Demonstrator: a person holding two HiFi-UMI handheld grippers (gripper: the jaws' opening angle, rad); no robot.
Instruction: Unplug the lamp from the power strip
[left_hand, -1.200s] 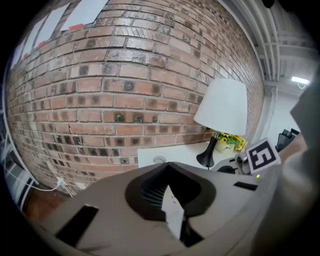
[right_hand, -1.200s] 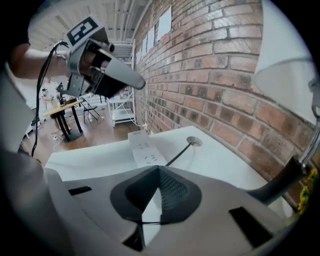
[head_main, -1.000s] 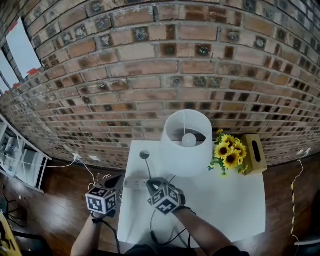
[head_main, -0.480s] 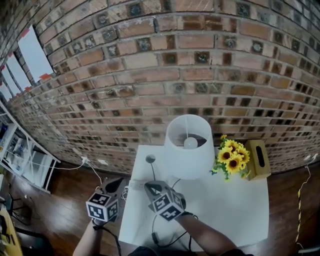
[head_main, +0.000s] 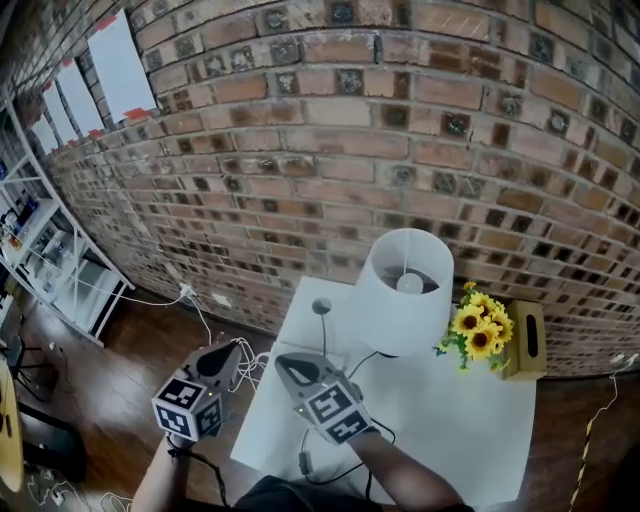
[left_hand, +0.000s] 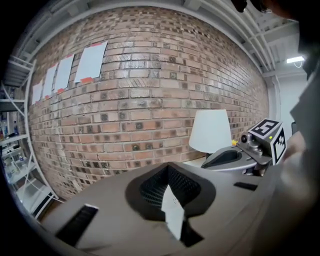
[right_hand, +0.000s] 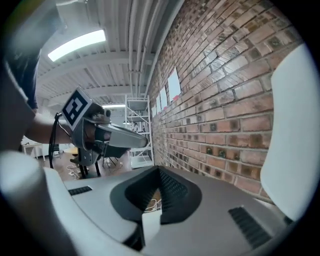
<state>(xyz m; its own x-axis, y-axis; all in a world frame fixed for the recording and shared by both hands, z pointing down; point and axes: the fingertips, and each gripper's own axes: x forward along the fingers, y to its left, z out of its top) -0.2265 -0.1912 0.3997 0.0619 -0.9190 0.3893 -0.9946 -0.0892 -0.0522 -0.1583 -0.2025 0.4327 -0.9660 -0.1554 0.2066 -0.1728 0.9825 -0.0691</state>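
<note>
The lamp (head_main: 405, 290) with its white shade stands at the back of the white table (head_main: 470, 430). Its black cable (head_main: 372, 360) runs forward across the table toward the left front edge. My right gripper (head_main: 287, 363) hovers shut and holding nothing over the table's left side, and it covers most of the power strip. My left gripper (head_main: 228, 353) is off the table's left edge above the floor, shut and holding nothing. The left gripper view shows the lamp shade (left_hand: 211, 131) and the right gripper (left_hand: 226, 159). The right gripper view shows the left gripper (right_hand: 122, 137).
Yellow sunflowers (head_main: 478, 330) and a tan tissue box (head_main: 527, 340) sit at the table's back right. A thin stalk with a round head (head_main: 321, 306) stands left of the lamp. A brick wall (head_main: 330, 150) backs the table. White cables (head_main: 200, 315) trail over the wooden floor.
The head view has swung left, so the lamp and table sit further right. Both grippers have risen and tilted up, staying shut. The power strip between them is now mostly covered.
</note>
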